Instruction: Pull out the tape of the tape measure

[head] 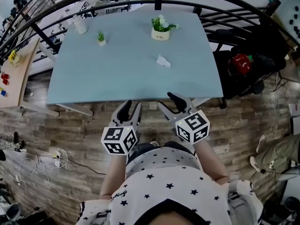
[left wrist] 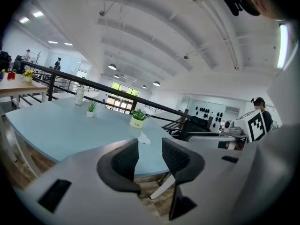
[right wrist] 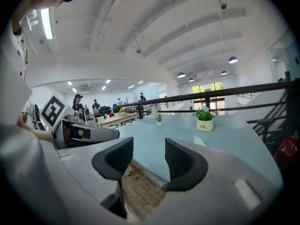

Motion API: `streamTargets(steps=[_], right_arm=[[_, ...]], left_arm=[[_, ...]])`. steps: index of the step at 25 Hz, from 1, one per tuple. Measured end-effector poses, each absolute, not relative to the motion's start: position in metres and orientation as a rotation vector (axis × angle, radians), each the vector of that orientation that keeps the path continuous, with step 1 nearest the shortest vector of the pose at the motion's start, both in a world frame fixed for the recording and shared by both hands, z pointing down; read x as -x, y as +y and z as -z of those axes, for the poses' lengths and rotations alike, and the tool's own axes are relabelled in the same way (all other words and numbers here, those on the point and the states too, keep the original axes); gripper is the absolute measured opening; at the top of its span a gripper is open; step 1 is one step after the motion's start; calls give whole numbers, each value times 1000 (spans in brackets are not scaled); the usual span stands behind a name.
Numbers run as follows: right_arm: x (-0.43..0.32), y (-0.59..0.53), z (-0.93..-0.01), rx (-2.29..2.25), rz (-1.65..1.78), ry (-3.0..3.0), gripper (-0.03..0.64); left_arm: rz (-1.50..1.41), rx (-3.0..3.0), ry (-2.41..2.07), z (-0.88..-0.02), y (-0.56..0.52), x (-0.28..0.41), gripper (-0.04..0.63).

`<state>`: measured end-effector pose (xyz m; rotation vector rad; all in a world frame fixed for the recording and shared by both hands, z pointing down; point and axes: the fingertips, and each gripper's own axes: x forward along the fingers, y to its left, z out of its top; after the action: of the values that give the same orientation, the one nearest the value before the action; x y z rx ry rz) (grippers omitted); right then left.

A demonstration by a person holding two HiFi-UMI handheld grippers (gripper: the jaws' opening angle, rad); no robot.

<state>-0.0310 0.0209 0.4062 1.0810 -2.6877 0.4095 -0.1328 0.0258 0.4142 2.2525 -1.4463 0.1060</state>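
Observation:
A small white object lies on the light blue table, right of its middle; I cannot tell whether it is the tape measure. The left gripper view shows this object past the jaws, and in the right gripper view the object lies before the plant pot. My left gripper and right gripper are held side by side close to the person's body, short of the table's near edge. Both the left gripper and the right gripper are open with nothing between their jaws.
A white pot with a green plant, a smaller plant pot and a white bottle stand at the table's far side. A black railing curves behind. A wooden table stands left, cables lie on the floor.

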Motion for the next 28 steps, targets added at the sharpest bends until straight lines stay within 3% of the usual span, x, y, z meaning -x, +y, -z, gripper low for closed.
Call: streamTargets(steps=[15, 28], right_arm=[[13, -11, -427, -1122, -410, -2597, 195], [0, -112, -450, -1064, -367, -2532, 195]], left_arm=[[-118, -2236, -1412, -429, -11, 129, 150], [-164, -2191, -1354, -447, -110, 108, 150]])
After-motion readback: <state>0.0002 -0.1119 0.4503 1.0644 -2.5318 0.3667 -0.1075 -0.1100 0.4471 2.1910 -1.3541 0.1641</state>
